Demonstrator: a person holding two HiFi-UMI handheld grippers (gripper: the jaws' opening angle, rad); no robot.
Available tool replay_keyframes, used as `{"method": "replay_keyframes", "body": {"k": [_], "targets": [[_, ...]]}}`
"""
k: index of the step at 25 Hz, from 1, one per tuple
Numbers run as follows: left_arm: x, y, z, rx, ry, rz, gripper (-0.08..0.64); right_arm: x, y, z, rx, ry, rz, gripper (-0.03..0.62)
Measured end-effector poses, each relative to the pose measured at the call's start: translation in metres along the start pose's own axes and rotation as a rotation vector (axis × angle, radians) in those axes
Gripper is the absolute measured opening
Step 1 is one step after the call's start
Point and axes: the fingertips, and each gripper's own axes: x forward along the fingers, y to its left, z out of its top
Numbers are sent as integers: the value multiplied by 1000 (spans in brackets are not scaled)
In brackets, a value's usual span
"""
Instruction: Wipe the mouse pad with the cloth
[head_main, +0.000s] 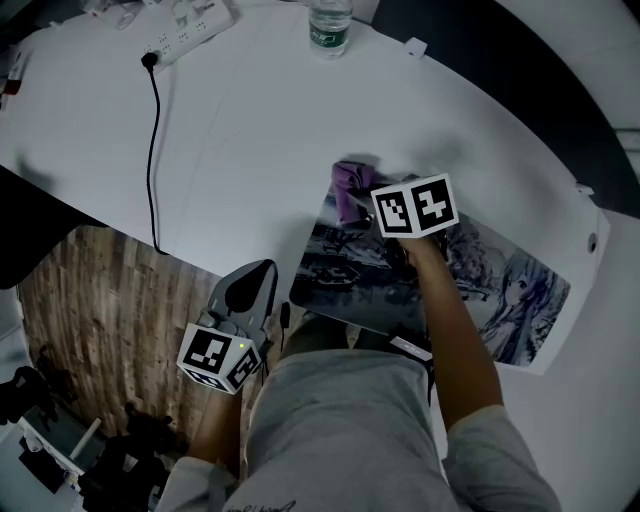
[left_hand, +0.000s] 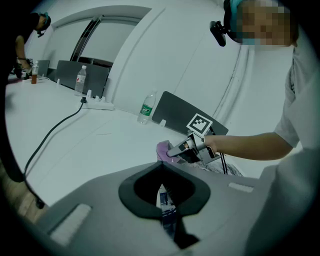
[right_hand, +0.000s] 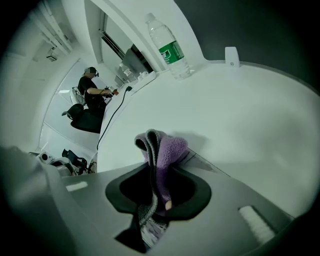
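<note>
While our right gripper (head_main: 352, 203) clenches the fuzzy purple cloth (head_main: 349, 178) — a soft, bunched wad with a grey edge — we hold it at the ten o'clock corner of the mouse pad (head_main: 500, 290), a flat rectangle printed with an illustrated figure. Our left gripper (head_main: 252, 287), jaws together on nothing, hangs beyond the smooth white table (head_main: 250, 120) at the pad's nine o'clock, over wood-grain floor (head_main: 90, 300).

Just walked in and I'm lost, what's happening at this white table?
A person holds a gripper in each hand. The right gripper has its jaws clamped on a purple cloth, at the far left corner of the mouse pad on the table. The left gripper, jaws shut and empty, hangs beyond the table's near edge.
</note>
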Motion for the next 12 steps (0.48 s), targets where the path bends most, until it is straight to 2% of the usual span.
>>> {"method": "replay_keyframes", "body": {"k": [6, 12], "targets": [[-2, -1, 4, 9, -9, 4, 15, 2, 4, 2, -11, -22, 21, 97], [1, -8, 7, 34, 8, 1, 15, -24, 7, -1, -4, -83, 70, 98]]}}
